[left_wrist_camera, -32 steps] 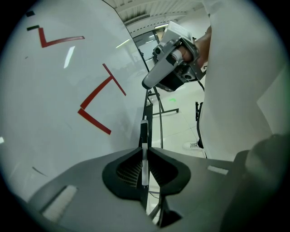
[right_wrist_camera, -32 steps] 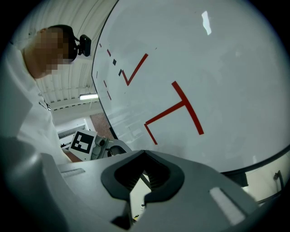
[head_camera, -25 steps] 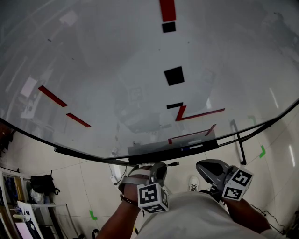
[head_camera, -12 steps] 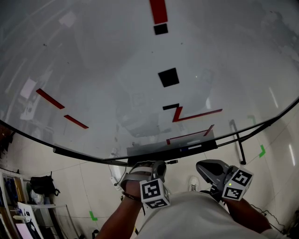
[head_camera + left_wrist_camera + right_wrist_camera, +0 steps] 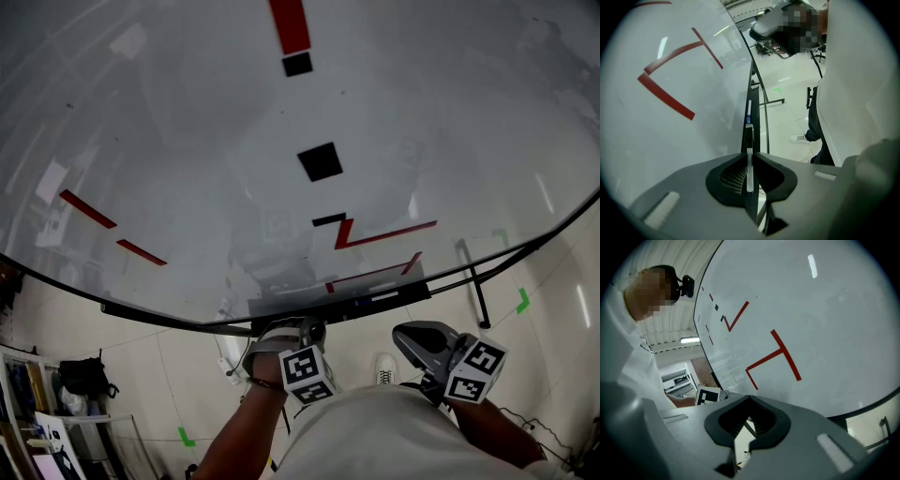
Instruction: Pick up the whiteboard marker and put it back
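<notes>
Marker point(image 5: 380, 297) lies on the tray point(image 5: 309, 307) under the whiteboard point(image 5: 187, 141), lower centre of the head view; neither gripper touches it.
Marker lengthwise along the tray, blue end toward frame left, white body toward frame right. Left gripper point(image 5: 315, 329) just below the tray's left part, near the marker's blue end but apart from it. In its own view the jaws are drawn together to a thin pale slit, with the tray edge running up-frame in line with them. Right gripper point(image 5: 401, 335) at lower right, close to the person's shirt and off the tray. Its jaws stand a little apart with nothing between them, floor showing through the gap. Red strokes point(image 5: 375, 232) and a black square point(image 5: 320, 161) on the board above the tray.
</notes>
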A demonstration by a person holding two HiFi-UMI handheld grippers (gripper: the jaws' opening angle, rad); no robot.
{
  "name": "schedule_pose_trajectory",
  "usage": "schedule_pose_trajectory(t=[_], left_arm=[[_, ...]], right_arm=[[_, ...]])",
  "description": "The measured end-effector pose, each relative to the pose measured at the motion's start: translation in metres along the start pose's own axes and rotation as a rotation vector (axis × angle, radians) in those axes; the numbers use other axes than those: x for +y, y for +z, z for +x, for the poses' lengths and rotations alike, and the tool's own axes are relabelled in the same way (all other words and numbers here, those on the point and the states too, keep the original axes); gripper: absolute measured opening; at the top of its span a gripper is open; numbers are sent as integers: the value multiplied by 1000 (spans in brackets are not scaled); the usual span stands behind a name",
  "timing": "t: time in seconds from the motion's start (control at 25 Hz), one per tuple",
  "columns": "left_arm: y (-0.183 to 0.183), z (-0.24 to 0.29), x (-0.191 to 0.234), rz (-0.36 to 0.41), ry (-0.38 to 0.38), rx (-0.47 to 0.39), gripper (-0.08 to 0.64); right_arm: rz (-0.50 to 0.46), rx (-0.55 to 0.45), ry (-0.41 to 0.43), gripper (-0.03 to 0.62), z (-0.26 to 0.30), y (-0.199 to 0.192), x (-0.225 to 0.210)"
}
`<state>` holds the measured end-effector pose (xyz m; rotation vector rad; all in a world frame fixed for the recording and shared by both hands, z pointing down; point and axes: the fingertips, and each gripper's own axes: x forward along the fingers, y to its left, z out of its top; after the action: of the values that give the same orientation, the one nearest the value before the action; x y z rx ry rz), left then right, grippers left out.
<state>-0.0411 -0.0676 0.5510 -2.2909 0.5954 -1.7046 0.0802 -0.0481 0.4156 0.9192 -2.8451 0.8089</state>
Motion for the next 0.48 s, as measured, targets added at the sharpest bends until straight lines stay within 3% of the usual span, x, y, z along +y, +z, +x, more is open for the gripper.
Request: schedule_pose_trajectory(t=[0.48], left_arm=[[-14, 34, -4, 14, -10, 54, 55]], right_arm=[[-6, -8, -13, 2, -5, -1, -1]])
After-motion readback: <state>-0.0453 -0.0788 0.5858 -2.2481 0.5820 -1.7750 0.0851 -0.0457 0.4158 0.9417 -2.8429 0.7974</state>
